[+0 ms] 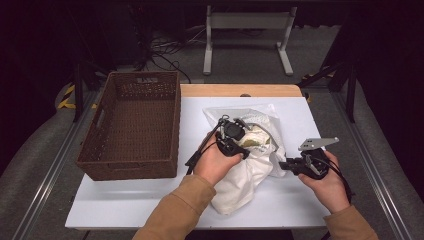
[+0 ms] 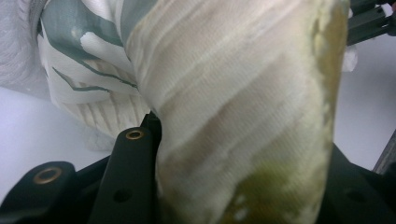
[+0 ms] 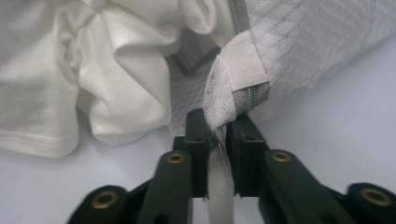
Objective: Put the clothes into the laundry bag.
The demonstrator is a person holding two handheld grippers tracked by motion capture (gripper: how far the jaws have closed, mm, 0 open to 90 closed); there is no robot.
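A white mesh laundry bag [image 1: 260,120] lies right of the worktop's [image 1: 150,200] middle, with cream cloth [image 1: 240,185] spilling out of its mouth toward six o'clock. The cloth is soft and crumpled, with a hemmed edge; a printed piece [image 2: 233,116] among it carries grey-green leaf marks and yellowish stains. The bag's mesh is fine, edged with a grey zip [image 3: 252,98] and a white tape tab [image 3: 219,177].

The left tool [image 1: 245,150] pinches a thick fold of the printed cloth at the bag's mouth. The right tool [image 1: 285,164], at three o'clock of the bag, is pressed together on the tape tab at the zip's end.

The worktop is plain white with a wooden strip along its far edge, standing on grey floor in a dark room.

A brown wicker basket [image 1: 100,145] sits at nine o'clock of the bag, well apart. At twelve o'clock, beyond the worktop, stand a white frame [image 1: 247,22] and loose cables [image 1: 170,50].
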